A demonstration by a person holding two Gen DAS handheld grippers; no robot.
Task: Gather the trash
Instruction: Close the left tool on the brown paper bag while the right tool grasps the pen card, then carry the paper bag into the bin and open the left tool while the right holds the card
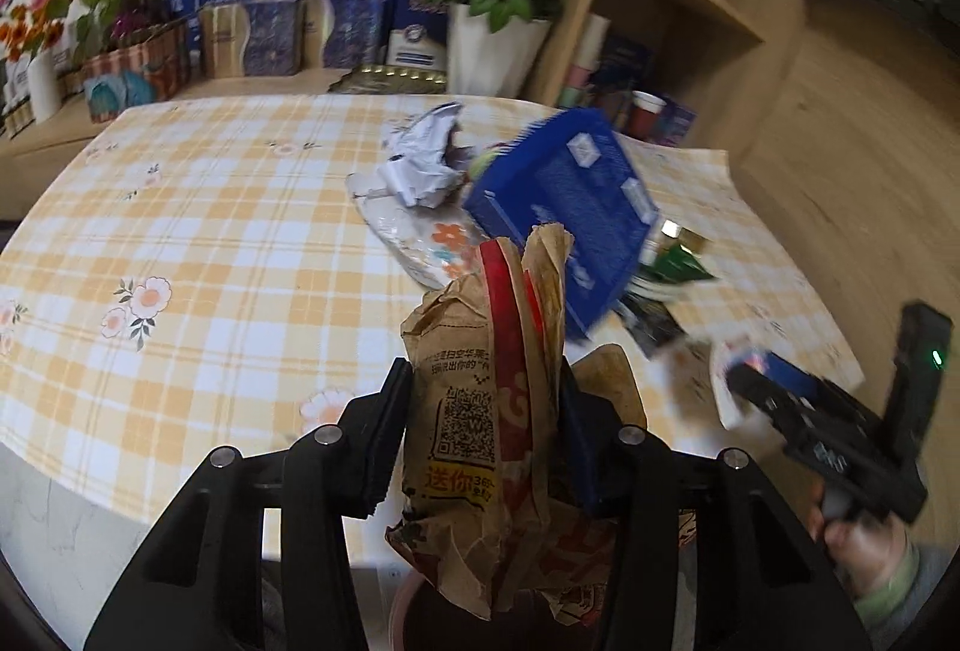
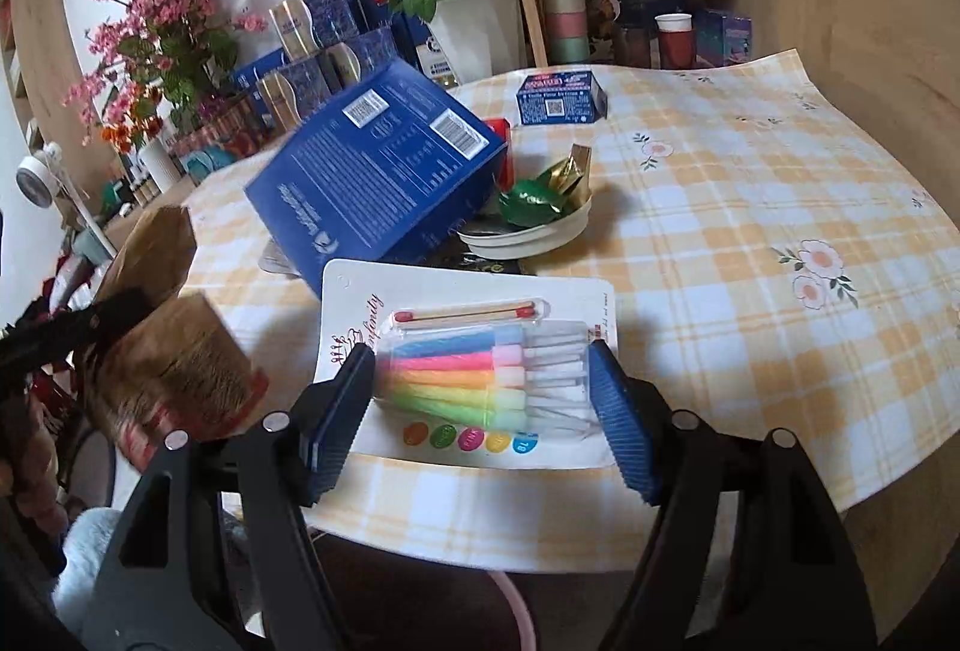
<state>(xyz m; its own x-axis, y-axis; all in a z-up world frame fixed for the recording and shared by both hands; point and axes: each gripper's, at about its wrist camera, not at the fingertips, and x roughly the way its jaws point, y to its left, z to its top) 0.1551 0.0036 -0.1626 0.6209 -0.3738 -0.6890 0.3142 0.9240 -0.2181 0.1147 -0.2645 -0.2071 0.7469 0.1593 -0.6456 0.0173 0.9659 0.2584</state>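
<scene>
The left hand-held gripper (image 1: 483, 429) is clamping a crumpled brown paper bag (image 1: 480, 411) above the desk (image 1: 210, 231) edge; the bag is looking light, soft and crushable, so a mid-body pinch is suiting it. The right hand-held gripper (image 2: 483, 405) is straddling the candle blister pack (image 2: 474, 363), its stiff, slippery card seemingly gripped by its side edges.

Showing on the table: 1 crumpled brown paper bag (image 1: 480, 411), 1 large blue box (image 2: 378, 171), 1 small blue box (image 2: 561, 98), 1 candle pack (image 2: 474, 357) holding 5 coloured candles and 2 matches, 1 white dish (image 2: 528, 234), 1 crumpled white wrapper (image 1: 420, 165). Standing behind: 1 red rose pot (image 2: 474, 27).
</scene>
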